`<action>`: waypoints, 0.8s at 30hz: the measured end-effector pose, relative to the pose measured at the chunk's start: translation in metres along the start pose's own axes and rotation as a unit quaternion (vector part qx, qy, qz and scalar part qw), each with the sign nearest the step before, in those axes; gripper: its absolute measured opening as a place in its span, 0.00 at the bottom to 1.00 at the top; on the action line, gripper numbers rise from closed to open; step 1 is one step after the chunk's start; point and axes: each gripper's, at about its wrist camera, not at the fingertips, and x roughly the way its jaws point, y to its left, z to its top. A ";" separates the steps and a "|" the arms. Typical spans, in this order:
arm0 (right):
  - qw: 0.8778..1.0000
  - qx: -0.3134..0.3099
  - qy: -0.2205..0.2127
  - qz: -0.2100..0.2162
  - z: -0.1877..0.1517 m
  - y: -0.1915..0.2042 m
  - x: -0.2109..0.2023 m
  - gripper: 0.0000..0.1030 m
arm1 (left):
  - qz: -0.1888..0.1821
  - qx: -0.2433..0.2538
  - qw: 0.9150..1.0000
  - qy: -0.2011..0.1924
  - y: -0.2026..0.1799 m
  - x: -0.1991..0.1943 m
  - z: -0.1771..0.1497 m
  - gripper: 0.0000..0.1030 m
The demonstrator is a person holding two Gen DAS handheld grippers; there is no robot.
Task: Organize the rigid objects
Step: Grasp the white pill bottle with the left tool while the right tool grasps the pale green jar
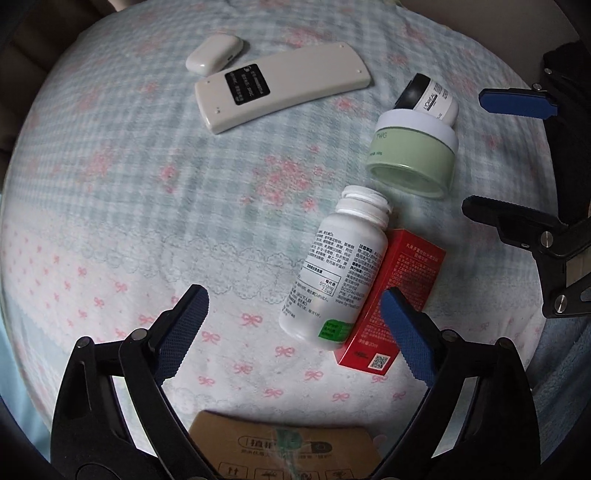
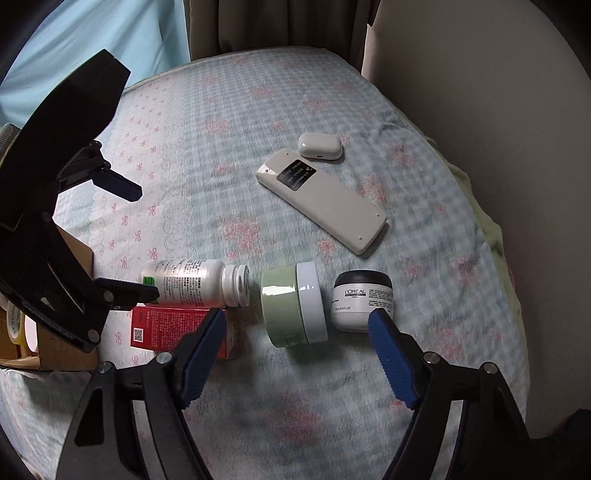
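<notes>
On the flowered bedspread (image 1: 147, 192) a white pill bottle (image 1: 332, 266) lies on its side against a red box (image 1: 395, 284). My left gripper (image 1: 292, 293) hangs open above them, the bottle's base showing between its fingers, untouched. A green jar (image 2: 284, 306) lies tipped over beside a white L'Oreal jar (image 2: 362, 299) with a black lid. My right gripper (image 2: 295, 314) stands open over the green jar, its pads clear of it. Farther off rest a beige remote (image 2: 325, 199), face down, and a white earbud case (image 2: 319, 146).
A cardboard box (image 1: 284, 446) sits at the near edge under the left gripper, also seen as the brown box (image 2: 55, 347) at the left with tape rolls. Curtains (image 2: 258, 26) and a wall stand behind the bed. Bare bedspread (image 2: 184, 166) stretches to the left.
</notes>
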 end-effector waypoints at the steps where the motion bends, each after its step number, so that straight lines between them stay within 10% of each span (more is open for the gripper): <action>1: 1.000 0.001 0.000 0.000 -0.001 0.000 0.005 0.72 | -0.002 0.006 1.000 0.006 -0.001 0.006 0.002 0.89; 24: 1.000 0.004 0.005 0.023 0.013 0.002 0.036 0.50 | -0.029 0.123 0.990 0.059 -0.018 0.032 0.013 0.82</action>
